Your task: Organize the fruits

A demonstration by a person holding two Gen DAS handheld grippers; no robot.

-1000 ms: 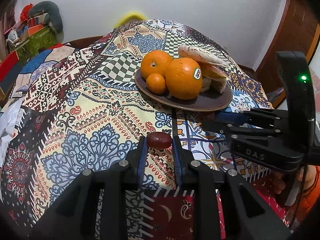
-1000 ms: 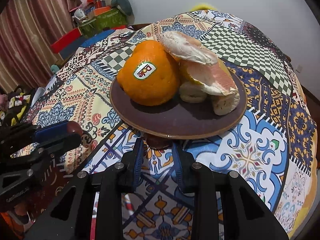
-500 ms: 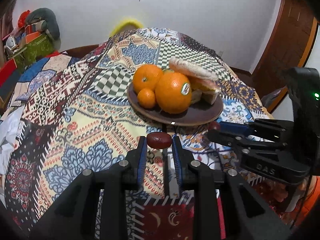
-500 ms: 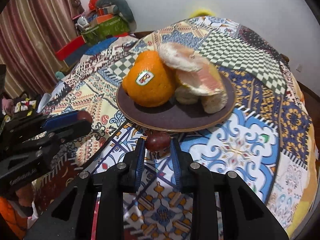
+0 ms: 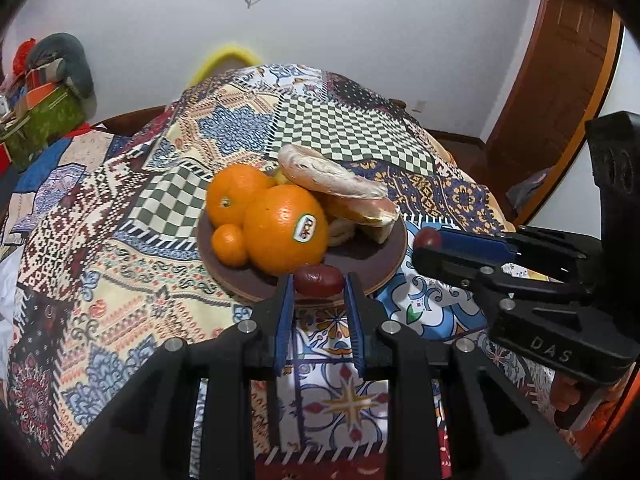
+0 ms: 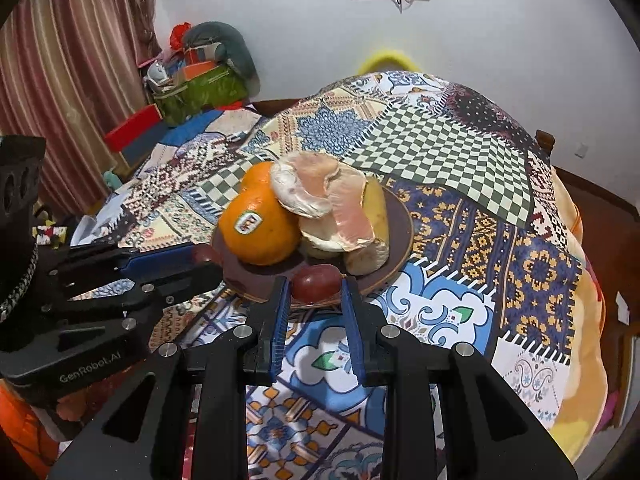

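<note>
While both grippers hover near the brown plate, each is clamped on a small dark-red fruit that looks like a date or jujube: the left gripper pinches one fruit at its fingertips, the right gripper pinches the other fruit, jaws nearly closed with only the fruit between the pads. Seen from the left wrist, the plate's front rim sits at 12 o'clock just past the fingertips, and the right gripper comes in at 3 o'clock. The plate is crowded: stickered orange, second orange, small mandarin, pomelo segments.

Likely step: drop both red fruits onto the plate. Free space is the bare front strip, 5 to 7 o'clock on the plate. Go one gripper at a time so the jaws don't clash. Lower until the fruit is just above the plate, clear of the rim, then release; these roll, so set them against the stickered orange.
</note>
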